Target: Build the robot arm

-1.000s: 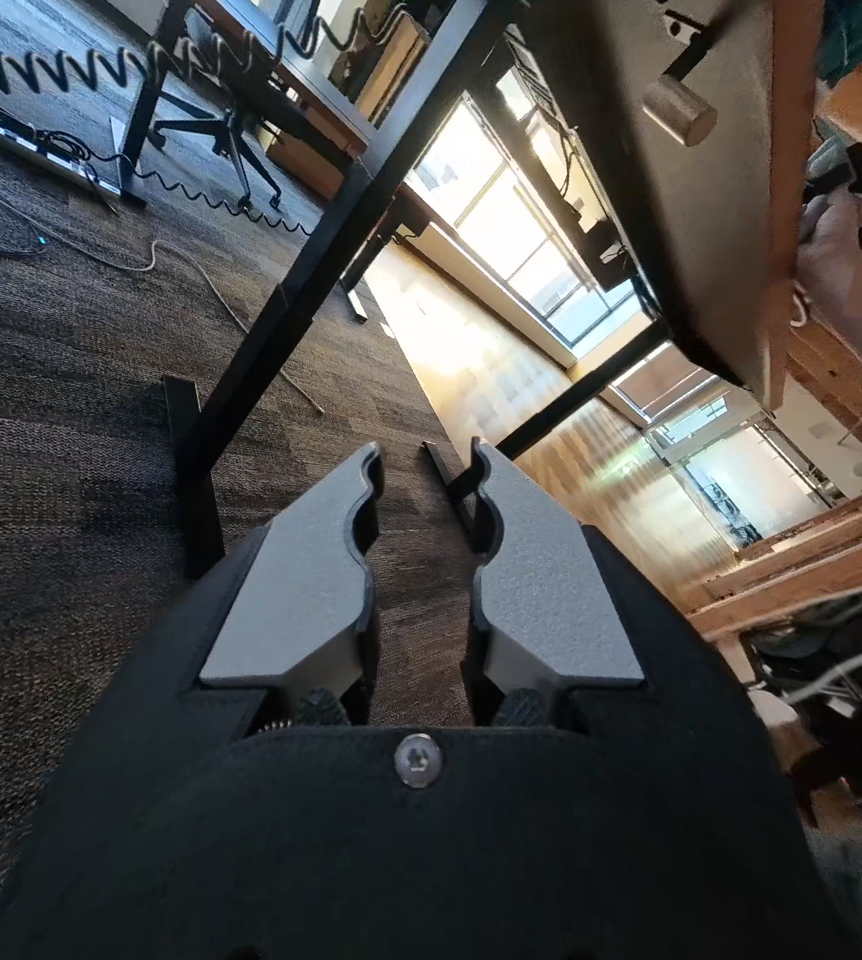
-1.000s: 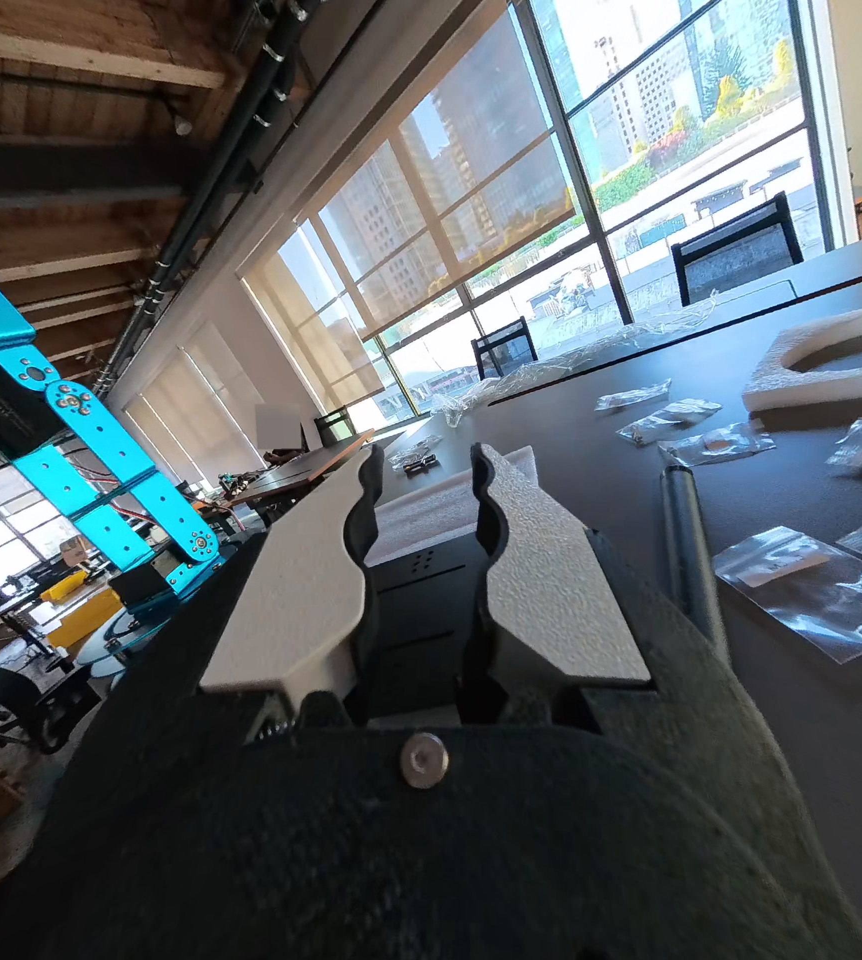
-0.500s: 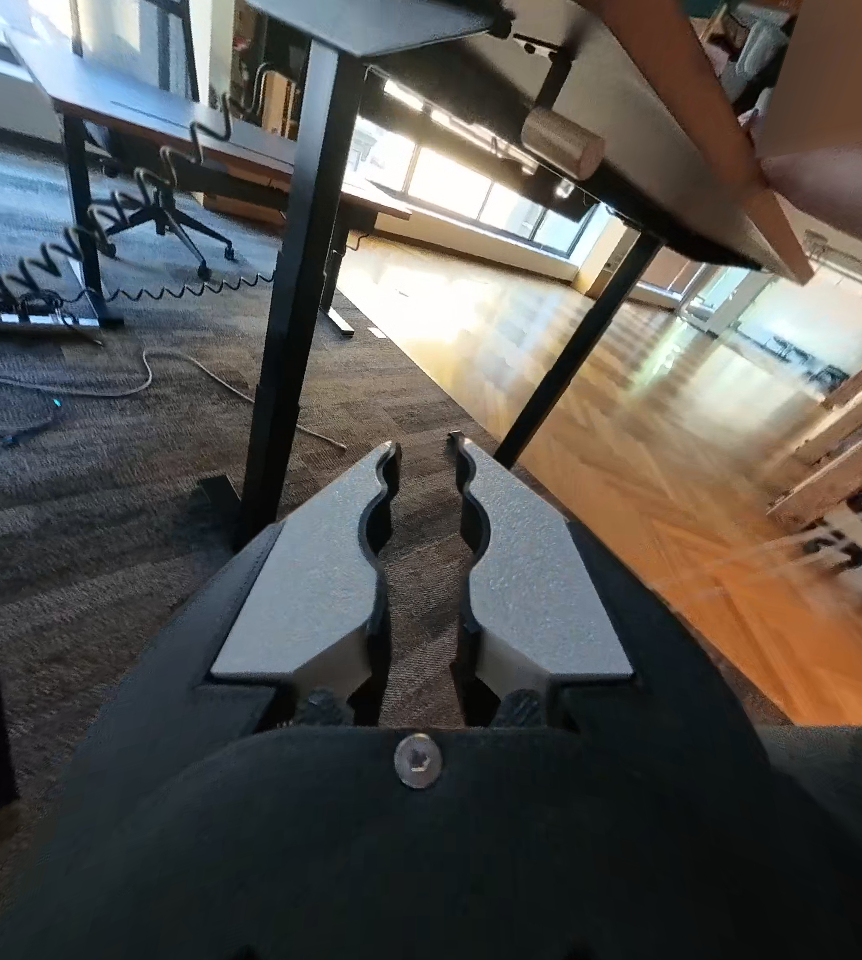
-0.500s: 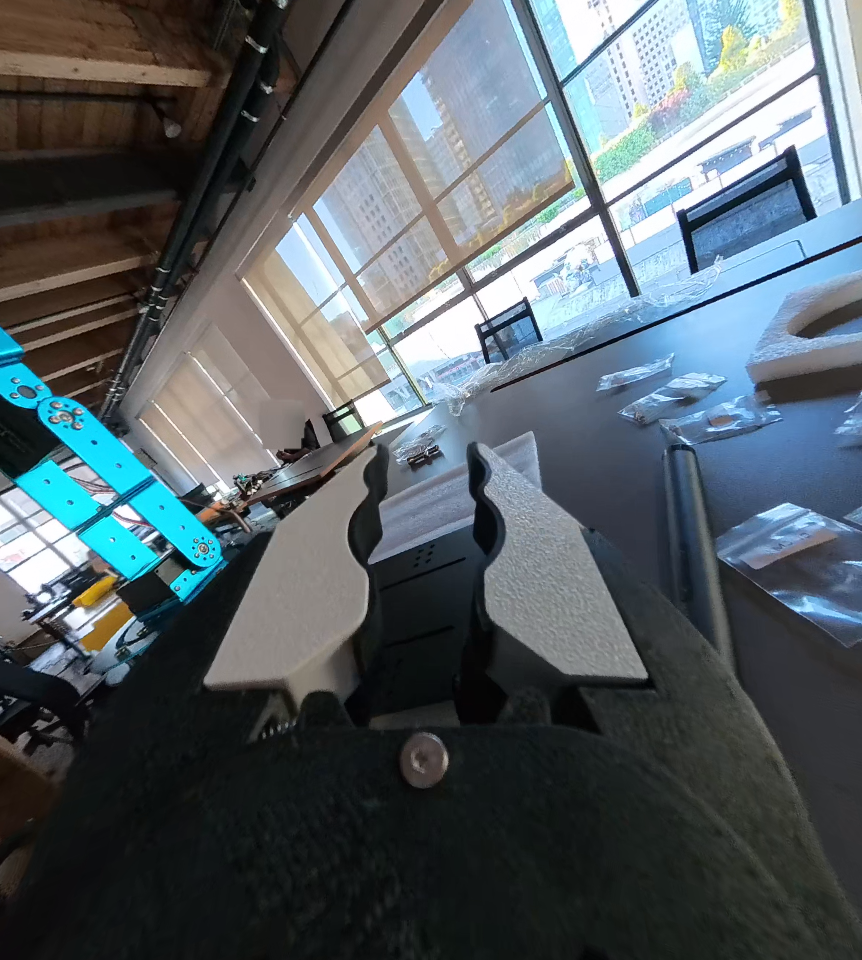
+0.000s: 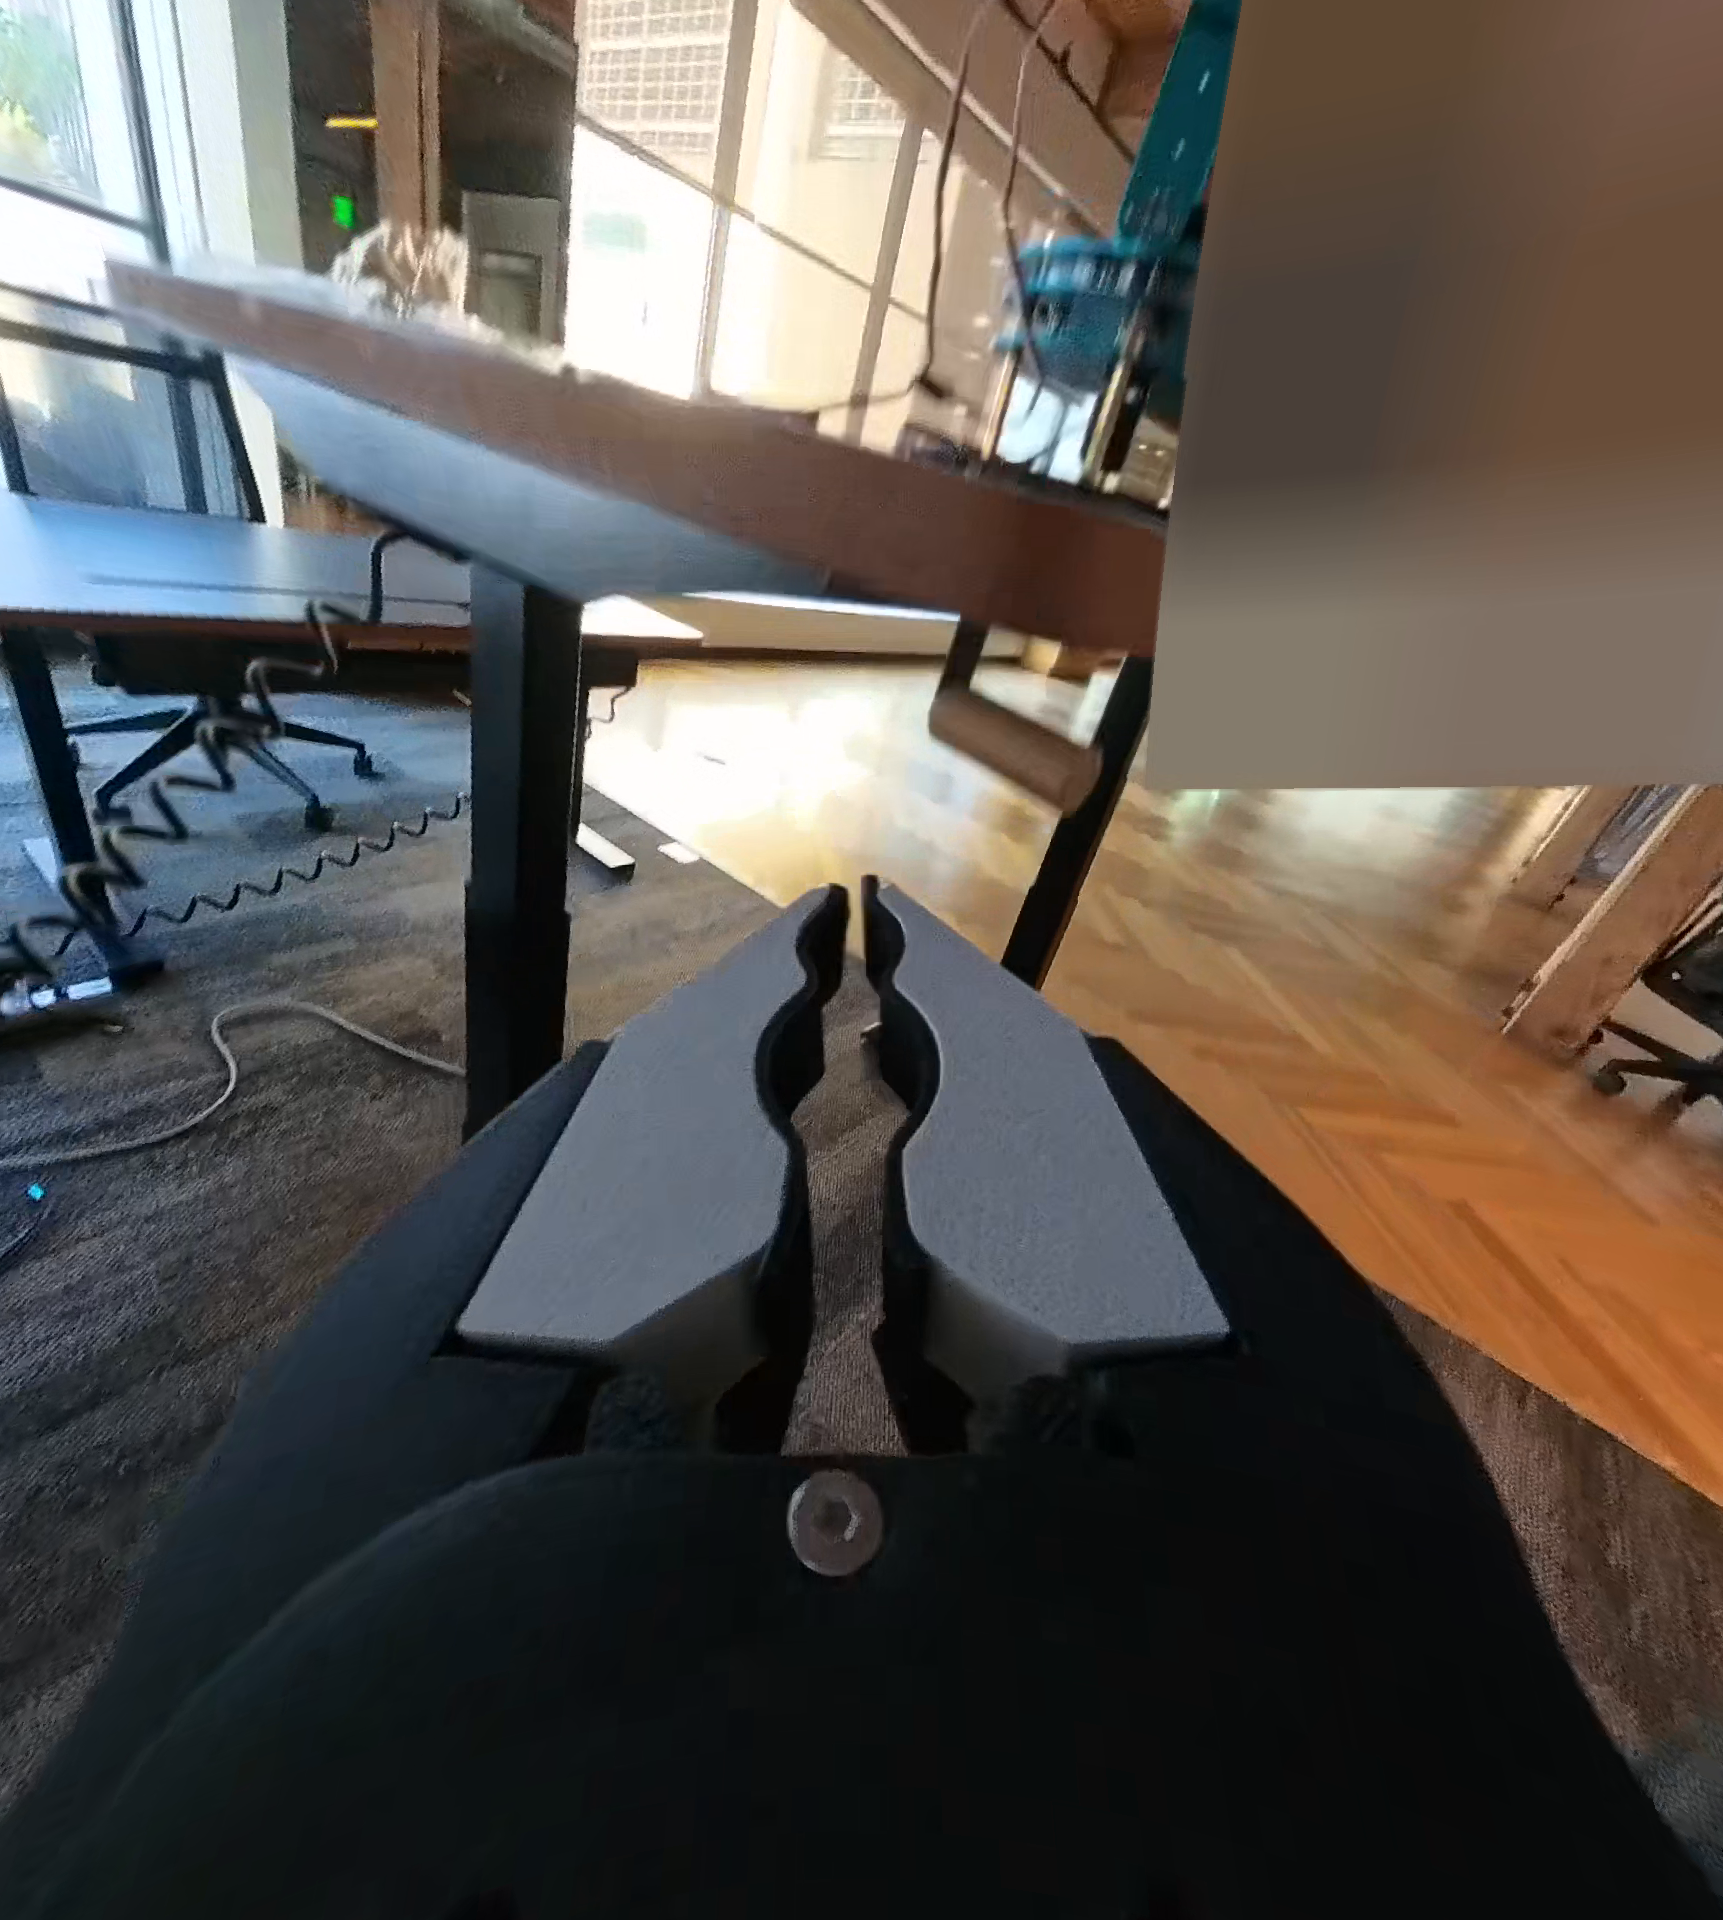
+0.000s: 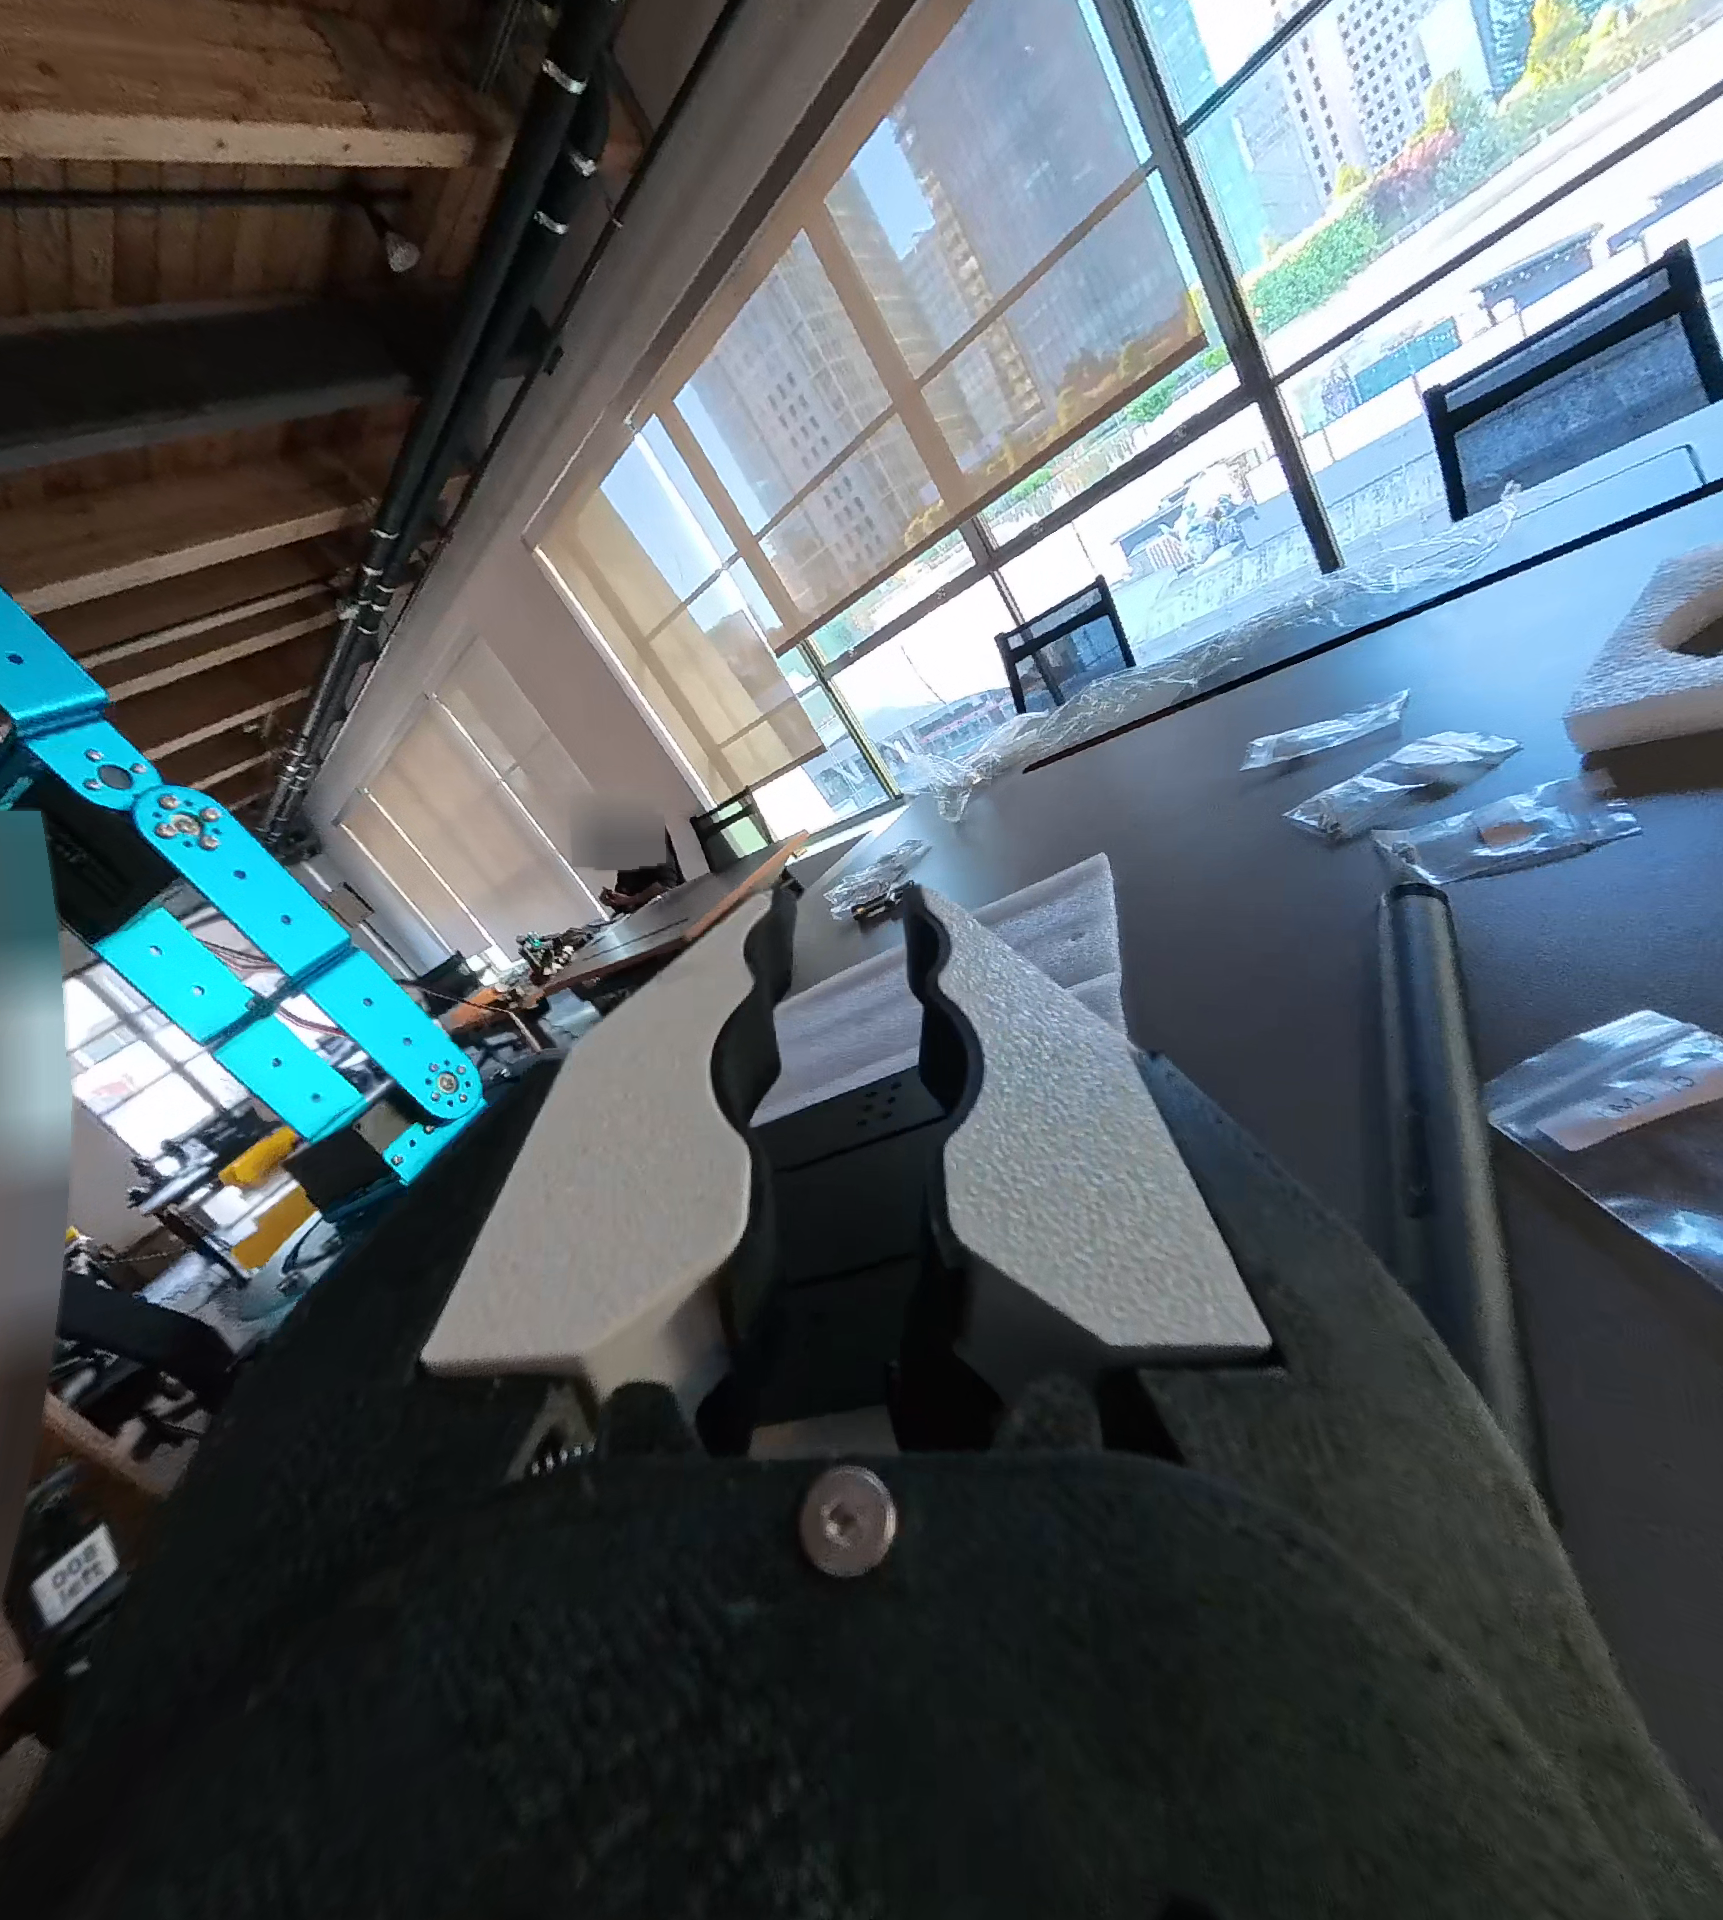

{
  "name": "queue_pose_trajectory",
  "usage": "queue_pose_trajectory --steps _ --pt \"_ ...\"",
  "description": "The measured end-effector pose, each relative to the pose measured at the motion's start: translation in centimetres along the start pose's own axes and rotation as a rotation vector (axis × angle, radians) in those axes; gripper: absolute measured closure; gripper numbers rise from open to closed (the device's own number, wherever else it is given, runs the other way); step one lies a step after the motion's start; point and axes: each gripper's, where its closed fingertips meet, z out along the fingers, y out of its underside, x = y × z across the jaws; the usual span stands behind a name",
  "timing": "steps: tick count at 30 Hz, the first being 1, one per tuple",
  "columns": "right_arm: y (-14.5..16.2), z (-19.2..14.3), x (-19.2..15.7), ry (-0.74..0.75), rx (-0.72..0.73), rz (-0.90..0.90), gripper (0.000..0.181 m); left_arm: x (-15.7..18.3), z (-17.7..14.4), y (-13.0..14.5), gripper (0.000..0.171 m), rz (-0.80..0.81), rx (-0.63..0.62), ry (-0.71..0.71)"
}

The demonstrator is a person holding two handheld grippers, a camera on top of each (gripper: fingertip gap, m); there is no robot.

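Left tongs point(image 5: 855, 894): grey contoured tips nearly together with only a sliver between, nothing held; low over the dark carpet point(image 5: 161, 1299) at lower left of frame. Beyond: black tabletop leg point(image 5: 516, 831), wood-edged tabletop point(image 5: 732, 457) across the upper middle, coiled black cable point(image 5: 213, 790) at left, herringbone wood floor point(image 5: 1304, 987) at right.

Right tongs point(image 6: 844, 902): tips apart, empty, over a black perforated box point(image 6: 836, 1132) that shows in the gap; contact cannot be told. Nearby: grey metal rod point(image 6: 1433, 1091) at right, clear plastic bags point(image 6: 1657, 1153), white foam frame point(image 6: 1709, 665) on the dark tabletop point(image 6: 1252, 831); blue metal arm point(image 6: 213, 935) at left.

Progress: nothing gripped in either view.
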Motion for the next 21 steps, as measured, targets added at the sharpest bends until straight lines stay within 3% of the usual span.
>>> queue_pose_trajectory --steps 4,8,13,16,19,21 --pt "0.1 0.0 -0.2 -0.022 -0.003 0.023 0.162 0.8 3.9 -6.2 0.153 0.092 -0.002 0.051" --pt "0.2 0.1 -0.1 -0.019 -0.015 0.029 0.162 1.3 9.3 -10.4 0.151 0.190 -0.074 0.140" --pt "-0.2 -0.1 0.1 0.000 0.016 0.014 0.162 -1.0 14.4 -11.8 0.159 0.258 -0.070 0.214" --pt "0.0 0.0 -0.2 0.013 0.003 -0.044 0.161 -2.4 19.1 -13.1 0.163 0.232 -0.096 0.375" --pt "0.0 0.0 -0.5 0.019 0.004 -0.084 0.161 -0.9 23.7 -13.6 0.157 0.174 -0.264 0.600" --pt "-0.3 -0.2 -0.3 0.040 0.023 -0.101 0.161 -0.7 26.3 -12.6 0.156 0.228 -0.418 0.630"
